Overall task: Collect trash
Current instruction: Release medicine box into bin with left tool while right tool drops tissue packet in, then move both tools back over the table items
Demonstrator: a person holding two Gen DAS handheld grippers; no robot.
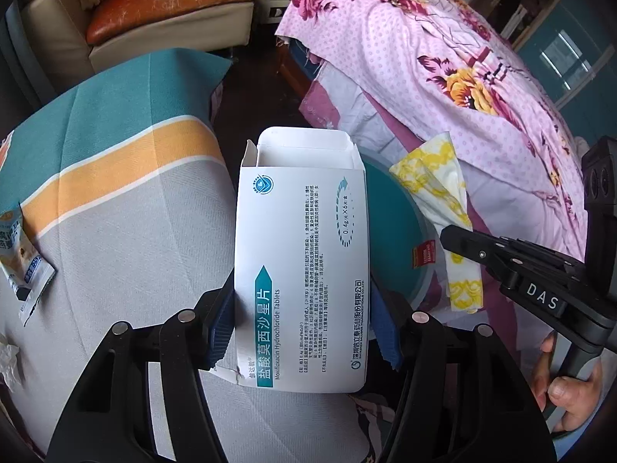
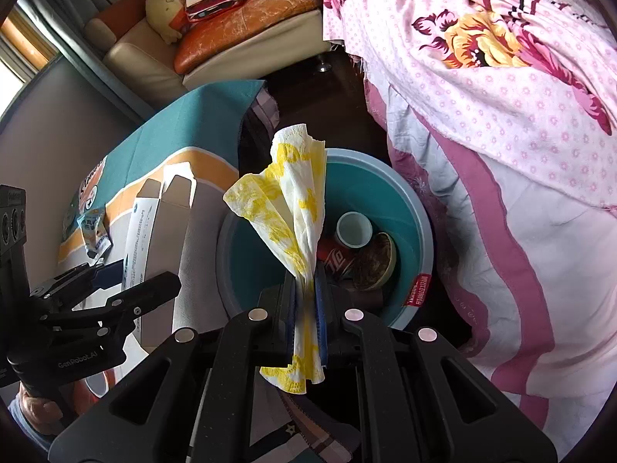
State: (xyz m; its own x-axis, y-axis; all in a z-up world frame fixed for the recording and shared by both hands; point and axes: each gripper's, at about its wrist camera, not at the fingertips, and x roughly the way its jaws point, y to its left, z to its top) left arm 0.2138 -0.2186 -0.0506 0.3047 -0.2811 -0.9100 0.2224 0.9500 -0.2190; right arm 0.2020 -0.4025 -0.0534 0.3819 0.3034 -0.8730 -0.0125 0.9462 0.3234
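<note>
Left hand-held gripper [image 1: 302,324] is clamped on a white medicine box [image 1: 300,258], squeezing it from both sides near its lower end, with the open flap end pointing away from the camera. That box sits up in the air just left of the teal bin [image 2: 420,227], over the edge of the counter [image 1: 127,231] with its teal, orange and grey striped cloth.

Going left to right with the bin as the reference: far left of it on the counter there's a small snack wrapper [image 1: 25,258] lying flat, and a bit of crumpled white tissue [image 1: 7,362] at the counter's near-left edge. Then the box, right beside the bin's left rim. Then the bin itself, on the floor between the counter and the bed [image 2: 501,115].

Right hand-held gripper [image 2: 306,305] is pinched tight on a yellow-and-white paper napkin [image 2: 293,200], which fans out upward above the bin's near-left rim and hangs out below the fingers too. Inside the bin, right of the napkin, you can see a paper cup [image 2: 354,229], a red can [image 2: 333,258] and a brownish bowl [image 2: 380,262]. There's a red label [image 2: 418,289] on the bin's near-right rim.

Right of the bin is the bed with the pink flowery cover. Behind the bin is a sofa [image 2: 246,34] with an orange cushion.
</note>
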